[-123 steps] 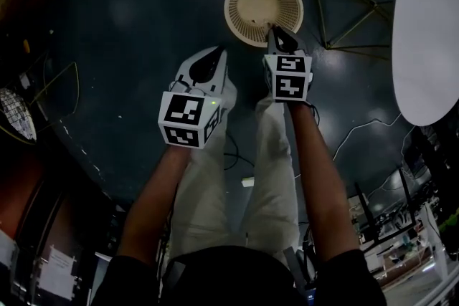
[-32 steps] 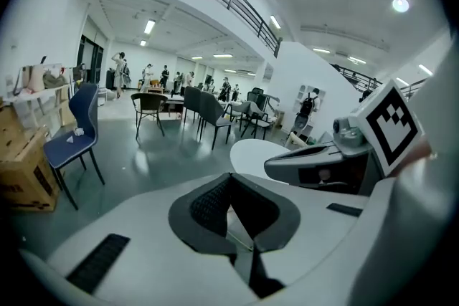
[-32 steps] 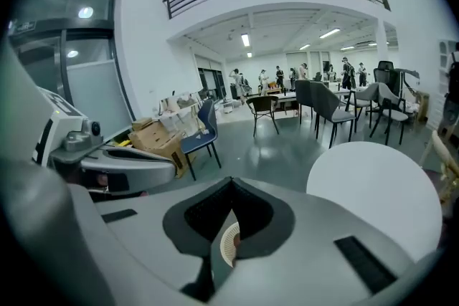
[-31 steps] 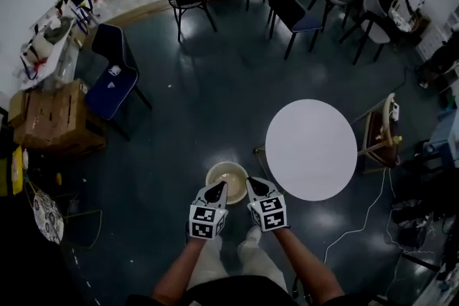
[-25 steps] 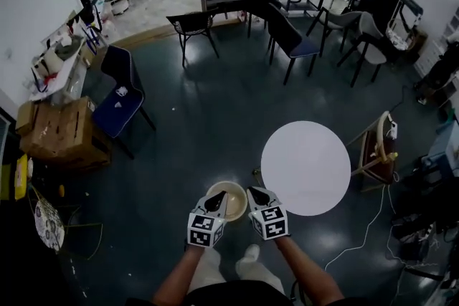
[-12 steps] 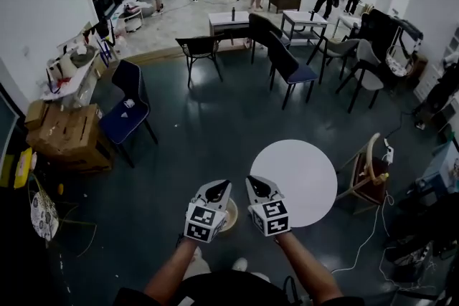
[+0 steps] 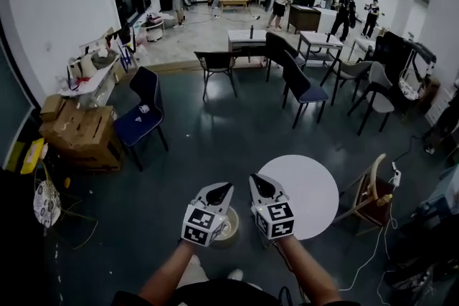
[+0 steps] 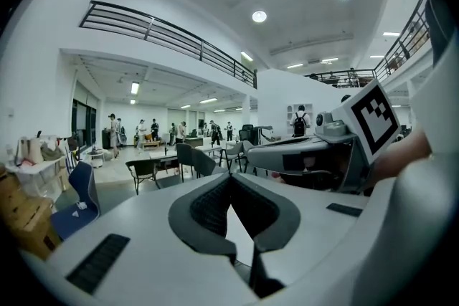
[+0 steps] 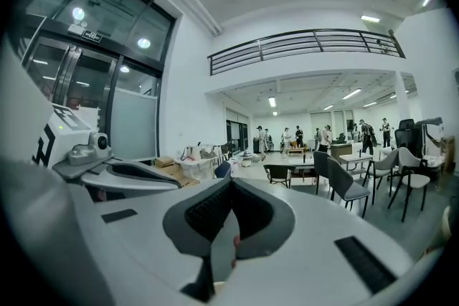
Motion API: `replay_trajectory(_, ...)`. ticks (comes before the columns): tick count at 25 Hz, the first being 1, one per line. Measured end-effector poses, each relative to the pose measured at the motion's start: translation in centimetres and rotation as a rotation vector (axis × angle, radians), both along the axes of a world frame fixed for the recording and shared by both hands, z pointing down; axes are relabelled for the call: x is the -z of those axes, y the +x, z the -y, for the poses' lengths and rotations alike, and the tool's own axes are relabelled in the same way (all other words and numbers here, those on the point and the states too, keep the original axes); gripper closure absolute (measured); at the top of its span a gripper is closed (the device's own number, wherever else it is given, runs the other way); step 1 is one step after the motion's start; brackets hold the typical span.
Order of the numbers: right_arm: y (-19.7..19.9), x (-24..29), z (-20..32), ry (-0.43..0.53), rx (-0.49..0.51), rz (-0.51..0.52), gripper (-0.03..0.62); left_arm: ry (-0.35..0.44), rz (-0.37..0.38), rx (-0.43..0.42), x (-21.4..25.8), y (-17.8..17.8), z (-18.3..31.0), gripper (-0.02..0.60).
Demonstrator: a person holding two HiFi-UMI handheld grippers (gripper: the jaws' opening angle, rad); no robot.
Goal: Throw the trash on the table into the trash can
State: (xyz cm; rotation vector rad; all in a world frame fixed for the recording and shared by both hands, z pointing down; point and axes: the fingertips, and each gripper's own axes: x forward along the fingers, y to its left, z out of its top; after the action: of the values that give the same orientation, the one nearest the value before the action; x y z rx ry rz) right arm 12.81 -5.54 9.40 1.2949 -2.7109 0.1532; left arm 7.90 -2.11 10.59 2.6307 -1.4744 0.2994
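Both grippers are held side by side at waist height, pointing out into the room. In the head view my left gripper point(image 7: 223, 188) is shut and empty, and it hides part of the beige slotted trash can point(image 7: 232, 226) on the floor below. My right gripper point(image 7: 255, 180) is also shut and empty, just left of the round white table point(image 7: 305, 190), whose top shows nothing on it. In the left gripper view the left gripper point(image 8: 231, 180) has its jaws met at the tips. The right gripper view shows the same for the right gripper point(image 9: 230, 186).
Dark chairs point(image 7: 300, 87) and small desks point(image 7: 247, 37) stand ahead on the dark floor. A blue chair point(image 7: 143, 115) and cardboard boxes point(image 7: 79, 132) are at the left. A wooden stand point(image 7: 369, 193) with a cable sits right of the table. People stand far back.
The head view has lifted from the floor to the whole room. The trash can and table have slid lower and nearer the grippers, which stay side by side and shut.
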Motion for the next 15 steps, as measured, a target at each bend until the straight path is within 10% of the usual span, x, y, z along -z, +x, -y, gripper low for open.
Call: replay_trajectory(15, -0.6, 3.4, -5.2, 0.031, 0.015, 0.075, 0.574, 0.05, -0.054, -0.017, 3.4, -0.5, -4.9, 0.568)
